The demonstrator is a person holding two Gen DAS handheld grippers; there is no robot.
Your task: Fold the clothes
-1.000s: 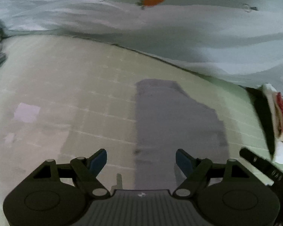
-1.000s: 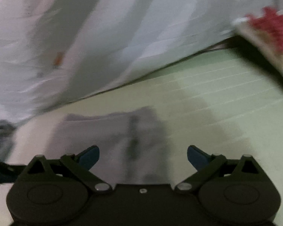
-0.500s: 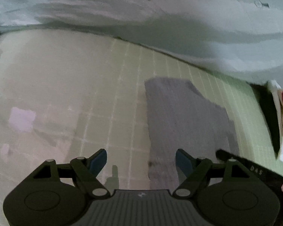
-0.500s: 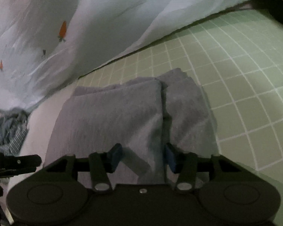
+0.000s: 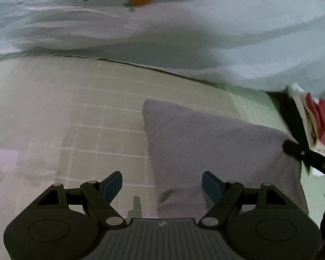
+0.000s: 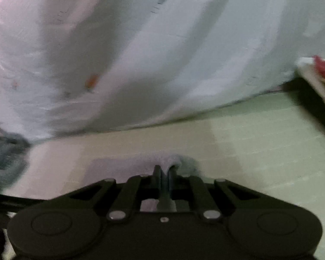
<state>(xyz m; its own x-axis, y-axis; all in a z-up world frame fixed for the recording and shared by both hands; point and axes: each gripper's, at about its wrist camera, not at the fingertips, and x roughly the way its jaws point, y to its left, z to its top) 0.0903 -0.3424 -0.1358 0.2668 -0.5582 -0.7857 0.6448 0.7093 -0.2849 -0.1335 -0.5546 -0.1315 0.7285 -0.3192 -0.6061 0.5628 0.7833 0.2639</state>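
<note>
The folded grey garment (image 5: 216, 147) lies on the green gridded mat (image 5: 110, 117), ahead and to the right of the left gripper (image 5: 162, 183). That gripper's jaws stand wide apart and hold nothing; its right fingertip is over the cloth's near edge. In the right wrist view the right gripper (image 6: 164, 176) is pinched closed on a raised fold of the grey garment (image 6: 127, 166). Behind the mat hangs a white sheet (image 5: 184, 32) with carrot prints. A red and white cloth (image 5: 318, 119) sits at the far right.
</note>
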